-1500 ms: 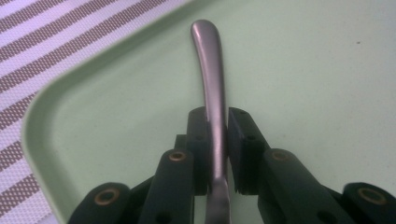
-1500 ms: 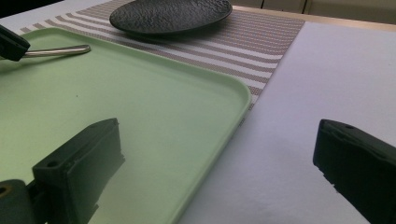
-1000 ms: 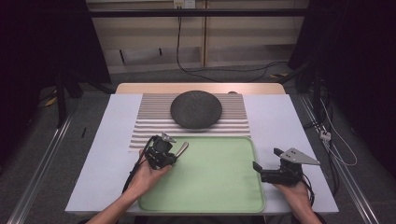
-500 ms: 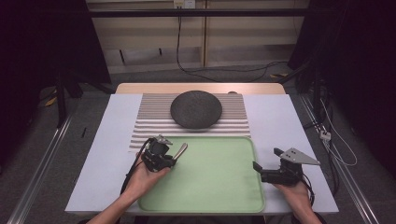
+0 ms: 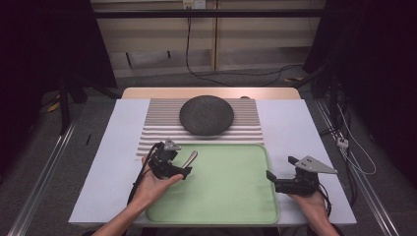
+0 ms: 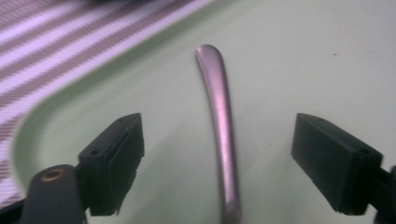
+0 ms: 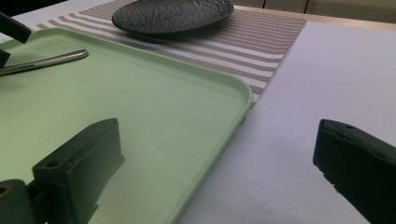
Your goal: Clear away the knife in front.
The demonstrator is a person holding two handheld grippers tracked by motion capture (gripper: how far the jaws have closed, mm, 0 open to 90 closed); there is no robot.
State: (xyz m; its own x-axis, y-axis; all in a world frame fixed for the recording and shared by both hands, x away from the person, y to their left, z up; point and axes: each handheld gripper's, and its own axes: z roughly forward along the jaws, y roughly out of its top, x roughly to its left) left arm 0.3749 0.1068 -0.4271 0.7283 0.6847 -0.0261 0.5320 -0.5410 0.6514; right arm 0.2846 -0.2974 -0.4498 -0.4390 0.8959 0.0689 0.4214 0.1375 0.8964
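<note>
Utensil (image 6: pixel 219 121) cut off at bottom edge in left tool view, working end out of frame, so type unclear; far tip soft-focus. In high view, lower part hidden under left tool (image 5: pixel 169 164), only handle end (image 5: pixel 190 158) poking out. In right tool view, utensil (image 7: pixel 44 62) clipped by left edge. Striped mat (image 6: pixel 56 42) blurred in left tool view. Dark plate (image 7: pixel 173 15) cropped at top in right tool view. Forearms cut off by bottom edge in high view.

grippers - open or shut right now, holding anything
left gripper: open, jaws either side of the metal handle, not clamped.
right gripper: open, holding nothing.
</note>
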